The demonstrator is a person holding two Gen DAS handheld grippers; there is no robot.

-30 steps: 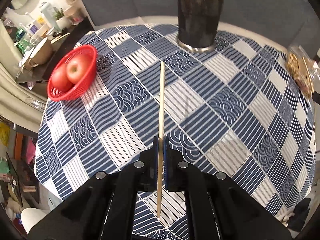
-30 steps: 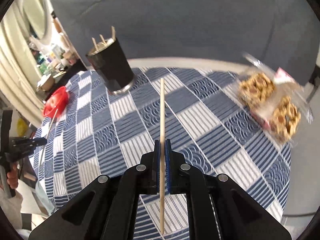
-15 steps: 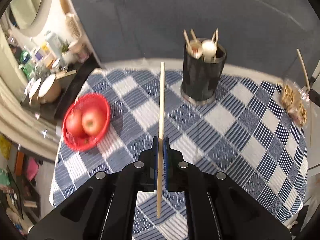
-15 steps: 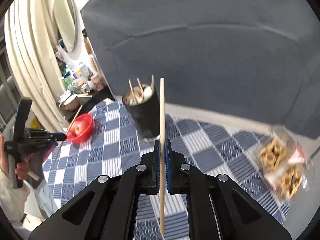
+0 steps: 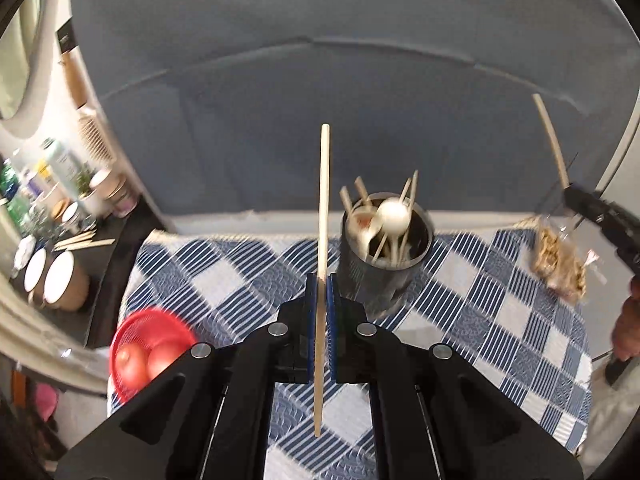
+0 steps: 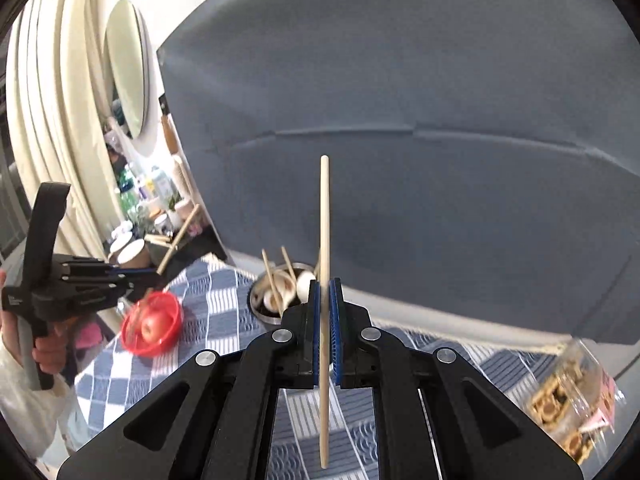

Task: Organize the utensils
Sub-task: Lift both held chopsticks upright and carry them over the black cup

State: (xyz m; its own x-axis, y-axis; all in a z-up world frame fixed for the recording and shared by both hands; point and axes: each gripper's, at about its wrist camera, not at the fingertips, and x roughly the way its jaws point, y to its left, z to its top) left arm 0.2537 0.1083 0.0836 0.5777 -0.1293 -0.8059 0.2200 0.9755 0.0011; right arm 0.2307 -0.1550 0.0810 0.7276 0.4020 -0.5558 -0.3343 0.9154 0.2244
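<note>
My left gripper (image 5: 320, 282) is shut on a pale wooden chopstick (image 5: 323, 200) that points up and forward, well above the checked tablecloth (image 5: 500, 320). The dark utensil cup (image 5: 384, 264), holding chopsticks and white spoons, stands just right of that chopstick's line. My right gripper (image 6: 325, 286) is shut on a second chopstick (image 6: 324, 220), with the cup (image 6: 272, 304) below and just left of its jaws. Each gripper shows in the other's view: the right gripper (image 5: 576, 196) at the right edge, the left gripper (image 6: 156, 271) at the left, both gripping their sticks.
A red basket (image 5: 140, 344) with apples sits at the table's left edge. A clear bag of snacks (image 5: 560, 264) lies at the right. A dark grey sofa back (image 5: 360, 100) rises behind the table. A side shelf (image 5: 60, 216) carries cups and bottles.
Both grippers have risen from the table with their chopsticks and tilted upward. The cup now sits lower and closer in both views, its open top visible.
</note>
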